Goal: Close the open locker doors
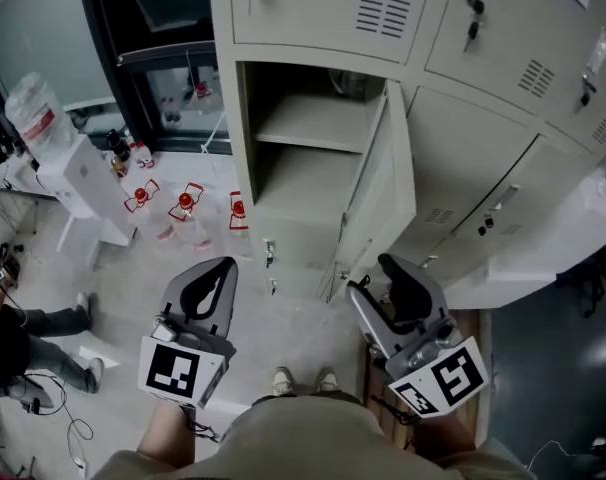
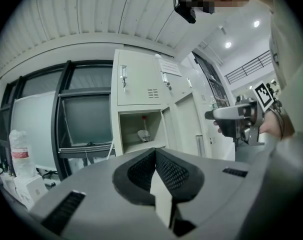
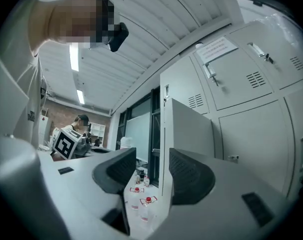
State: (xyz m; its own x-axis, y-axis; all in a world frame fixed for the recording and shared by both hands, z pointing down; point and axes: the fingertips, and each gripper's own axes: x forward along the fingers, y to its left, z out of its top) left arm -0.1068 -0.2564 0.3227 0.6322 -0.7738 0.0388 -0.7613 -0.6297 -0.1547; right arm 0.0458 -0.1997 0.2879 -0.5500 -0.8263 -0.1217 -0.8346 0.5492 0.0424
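A beige locker bank (image 1: 483, 58) stands before me. One compartment (image 1: 303, 158) is open, with a shelf inside, and its door (image 1: 383, 183) swings out towards me on right-hand hinges. Both grippers hover low in front of it, apart from it. My left gripper (image 1: 223, 265) is shut and holds nothing; its pads meet at the tip (image 2: 154, 150) and point at the open compartment (image 2: 141, 131). My right gripper (image 1: 388, 265) is open with nothing between its jaws. In the right gripper view the door (image 3: 189, 129) rises edge-on just beyond the gap of the right gripper (image 3: 152, 159).
Several red-capped water bottles (image 1: 183, 203) stand on the floor left of the lockers. A white dispenser with a jug (image 1: 43, 118) is at far left by the window. A person (image 1: 13, 338) sits low at the left edge. Closed lockers fill the right side.
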